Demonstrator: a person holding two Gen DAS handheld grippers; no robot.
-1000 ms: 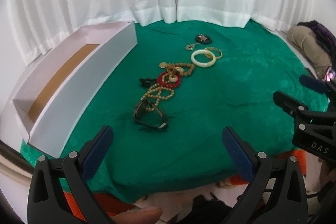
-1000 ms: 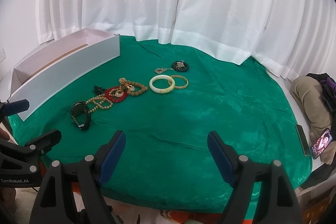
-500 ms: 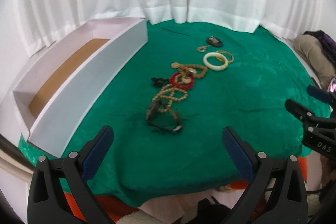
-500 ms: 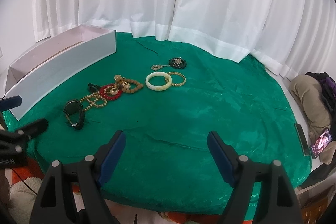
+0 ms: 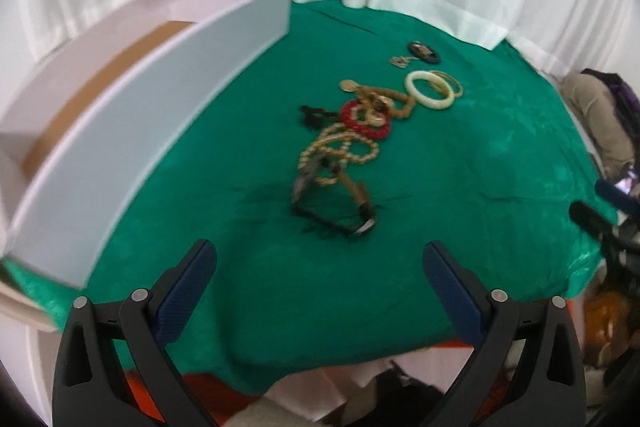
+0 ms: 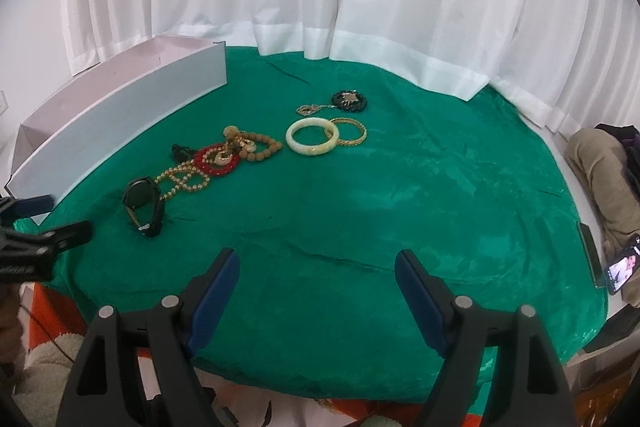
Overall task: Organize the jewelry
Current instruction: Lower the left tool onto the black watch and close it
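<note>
Nothing is in hand yet: the left gripper (image 5: 320, 263) is spread wide and empty, and the right gripper (image 6: 317, 267) is likewise released and holding nothing, both hovering over the near edge of the green-draped worktop (image 6: 440, 207). The jewelry lies in a loose line that runs diagonally from near-left to far-right, well apart from either gripper. Nearest is a dark wristwatch (image 5: 334, 205), resting on its side with its strap forming a loop; it sits almost straight ahead of the left gripper, a little beyond the fingertips, and clearly off to the left of the right gripper, so the left one looks the better placed for a first pick. Its loop seems to stretch roughly along the same diagonal as the row, though the left view is blurred. Behind it come tangled gold bead strands (image 6: 182, 181), a red beaded ring (image 6: 216, 161), a brown bead bracelet (image 6: 262, 147), then a pale bangle (image 6: 313, 137) touching a thin gold bangle (image 6: 352, 131), and farthest a black ornament (image 6: 351, 101) beside a small gold pendant (image 6: 307, 109). The long white box (image 5: 132, 107) stands along the left edge, open-topped, its long axis running front to back, apparently the destination.
</note>
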